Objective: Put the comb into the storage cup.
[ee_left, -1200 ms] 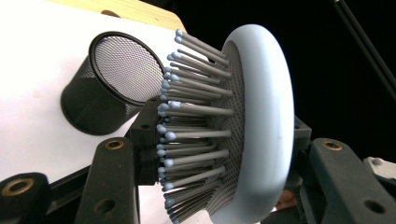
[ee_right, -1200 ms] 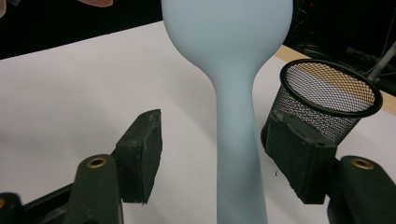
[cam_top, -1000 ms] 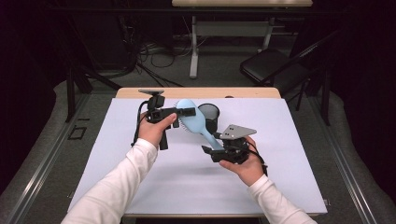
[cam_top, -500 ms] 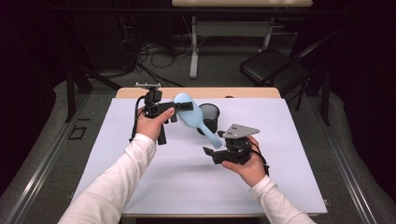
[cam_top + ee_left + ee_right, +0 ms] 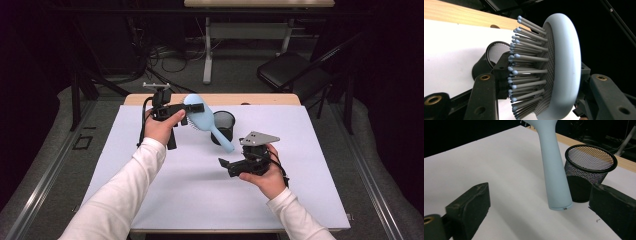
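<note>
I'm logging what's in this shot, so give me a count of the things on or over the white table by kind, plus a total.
Light blue hairbrush: 1, clamped by its head in the left hand-held gripper
Black mesh cup: 1, standing on the table
Hand-held grippers: 2, the right hand-held gripper open and empty
Total: 4

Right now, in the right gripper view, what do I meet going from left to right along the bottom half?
One black jaw of the right claw at the left edge → bare white table → the pale blue hairbrush handle hanging down → the black mesh cup just behind it → the other black jaw at the right.
</note>
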`<control>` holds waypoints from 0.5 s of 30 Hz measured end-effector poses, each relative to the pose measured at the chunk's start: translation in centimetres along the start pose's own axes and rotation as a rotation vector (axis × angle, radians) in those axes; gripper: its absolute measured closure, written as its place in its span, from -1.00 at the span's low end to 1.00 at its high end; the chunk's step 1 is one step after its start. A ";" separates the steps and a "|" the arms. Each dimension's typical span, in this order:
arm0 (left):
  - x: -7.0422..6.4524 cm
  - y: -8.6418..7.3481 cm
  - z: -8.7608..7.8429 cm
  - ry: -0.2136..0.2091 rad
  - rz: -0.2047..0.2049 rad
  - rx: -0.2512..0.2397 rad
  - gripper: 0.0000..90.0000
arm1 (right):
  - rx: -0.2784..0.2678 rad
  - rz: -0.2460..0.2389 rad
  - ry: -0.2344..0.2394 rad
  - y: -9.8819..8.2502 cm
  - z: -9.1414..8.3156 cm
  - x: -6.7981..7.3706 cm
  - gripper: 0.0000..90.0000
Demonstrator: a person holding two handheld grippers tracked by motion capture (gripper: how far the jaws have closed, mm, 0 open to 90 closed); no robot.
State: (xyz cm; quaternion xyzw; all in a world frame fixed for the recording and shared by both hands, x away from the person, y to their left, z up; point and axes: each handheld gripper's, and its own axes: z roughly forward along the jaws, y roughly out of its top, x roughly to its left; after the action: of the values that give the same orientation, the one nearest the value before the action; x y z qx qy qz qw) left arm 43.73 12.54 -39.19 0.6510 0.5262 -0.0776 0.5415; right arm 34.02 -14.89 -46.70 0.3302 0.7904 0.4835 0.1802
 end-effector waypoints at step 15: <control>-1.3 1.7 -0.5 0.024 0.034 -0.030 0.07 | 0.008 -0.005 -0.016 0.0 -0.1 0.1 -1.00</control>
State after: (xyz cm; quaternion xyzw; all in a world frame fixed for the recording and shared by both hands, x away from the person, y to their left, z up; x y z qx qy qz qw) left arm 44.26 12.40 -37.08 0.6524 0.5229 -0.0526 0.5462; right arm 33.91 -14.90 -46.64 0.3330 0.7916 0.4771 0.1865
